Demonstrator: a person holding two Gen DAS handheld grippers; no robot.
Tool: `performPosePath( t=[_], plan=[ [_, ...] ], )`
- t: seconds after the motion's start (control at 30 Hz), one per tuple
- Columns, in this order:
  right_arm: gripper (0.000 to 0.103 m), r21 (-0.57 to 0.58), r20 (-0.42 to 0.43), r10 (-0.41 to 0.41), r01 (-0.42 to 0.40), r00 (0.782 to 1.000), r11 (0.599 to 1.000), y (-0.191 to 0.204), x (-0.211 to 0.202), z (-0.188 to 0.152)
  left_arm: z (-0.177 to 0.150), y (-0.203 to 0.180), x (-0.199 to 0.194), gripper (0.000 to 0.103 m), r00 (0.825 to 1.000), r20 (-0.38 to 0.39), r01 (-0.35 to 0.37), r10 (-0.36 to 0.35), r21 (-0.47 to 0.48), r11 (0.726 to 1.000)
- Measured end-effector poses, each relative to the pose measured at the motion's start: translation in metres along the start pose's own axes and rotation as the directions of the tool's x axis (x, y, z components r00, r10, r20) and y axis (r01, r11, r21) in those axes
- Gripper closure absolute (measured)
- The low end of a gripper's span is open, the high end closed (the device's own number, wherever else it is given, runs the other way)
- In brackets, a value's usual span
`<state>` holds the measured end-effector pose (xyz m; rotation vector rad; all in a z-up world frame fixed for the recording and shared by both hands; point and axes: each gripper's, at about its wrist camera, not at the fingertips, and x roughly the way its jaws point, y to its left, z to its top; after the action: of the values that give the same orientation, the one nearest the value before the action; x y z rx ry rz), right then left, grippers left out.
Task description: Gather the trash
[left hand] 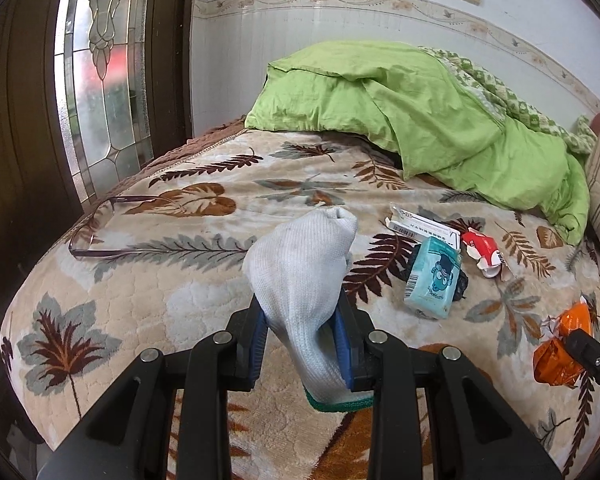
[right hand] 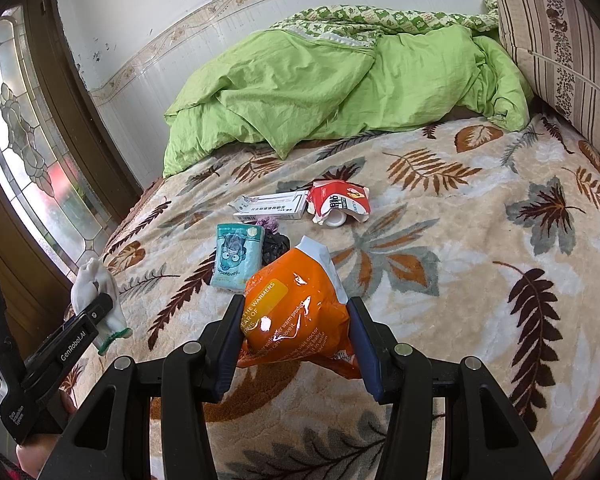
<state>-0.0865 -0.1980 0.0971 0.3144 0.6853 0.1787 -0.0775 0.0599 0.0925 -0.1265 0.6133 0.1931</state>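
Both claws are loaded. The left claw (left hand: 304,344) is closed on a white glove (left hand: 300,272), and the right claw (right hand: 296,336) is closed on an orange wrapper (right hand: 296,312), both above the bed (right hand: 460,264). Beyond the orange wrapper lie a blue tissue pack (right hand: 236,260), a white box (right hand: 272,206) and a red pouch (right hand: 338,200). I judge the collecting is halfway; the next move needs a bin, which is not visible.

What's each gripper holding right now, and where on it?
Left gripper pinches the white glove near its green-edged cuff, fingers pointing away. Right gripper clamps the orange wrapper across its middle.
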Motion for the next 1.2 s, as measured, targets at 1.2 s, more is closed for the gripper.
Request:
performPosePath(
  t=[1.2],
  plan=[
    [0.049, 0.082, 0.036, 0.014, -0.017, 0.999, 0.997, -0.014, -0.025, 0.002, -0.006, -0.023, -0.019, 0.074, 0.973, -0.032, 0.232, -0.231, 0.069, 0.97]
  ],
)
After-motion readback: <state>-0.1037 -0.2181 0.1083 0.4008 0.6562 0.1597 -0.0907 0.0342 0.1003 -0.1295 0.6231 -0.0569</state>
